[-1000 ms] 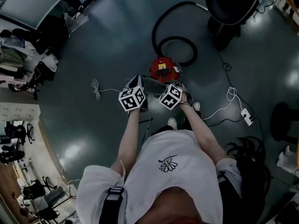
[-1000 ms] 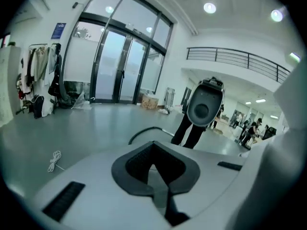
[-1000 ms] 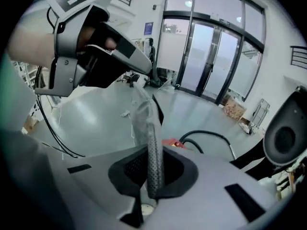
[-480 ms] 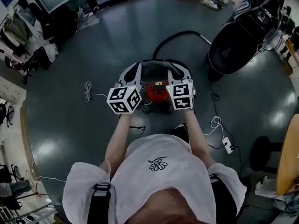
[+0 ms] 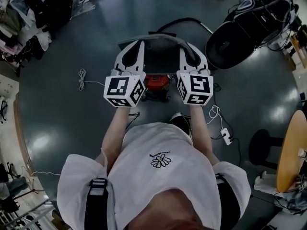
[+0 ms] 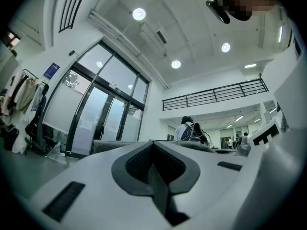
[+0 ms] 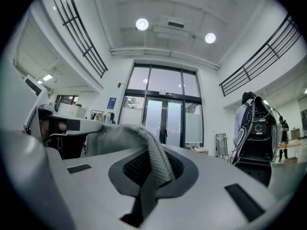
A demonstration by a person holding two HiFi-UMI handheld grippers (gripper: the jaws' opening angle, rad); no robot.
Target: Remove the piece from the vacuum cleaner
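Observation:
In the head view both grippers are raised in front of the person, with a grey fabric piece [image 5: 160, 51] stretched between them. My left gripper [image 5: 138, 44] holds its left end and my right gripper [image 5: 186, 46] its right end. The red vacuum cleaner [image 5: 157, 82] sits on the floor below the piece, partly hidden by the grippers. In the right gripper view, grey mesh fabric [image 7: 156, 157] is pinched in the shut right gripper [image 7: 146, 178]. In the left gripper view the left gripper [image 6: 156, 176] is shut too, with the fabric edge [image 6: 110, 145] just beyond it.
A black hose [image 5: 184, 20] curls on the floor behind the vacuum. A large dark machine [image 5: 240, 28] stands at the upper right. A white power strip [image 5: 225, 135] with cable lies right of the person, a white cord [image 5: 82, 75] at left. A stool [image 5: 261, 150] and round wooden table [image 5: 293, 147] stand at right.
Both grippers have risen from down at the vacuum cleaner and moved apart, lifting the grey piece clear of it. The head view has swung over the room.

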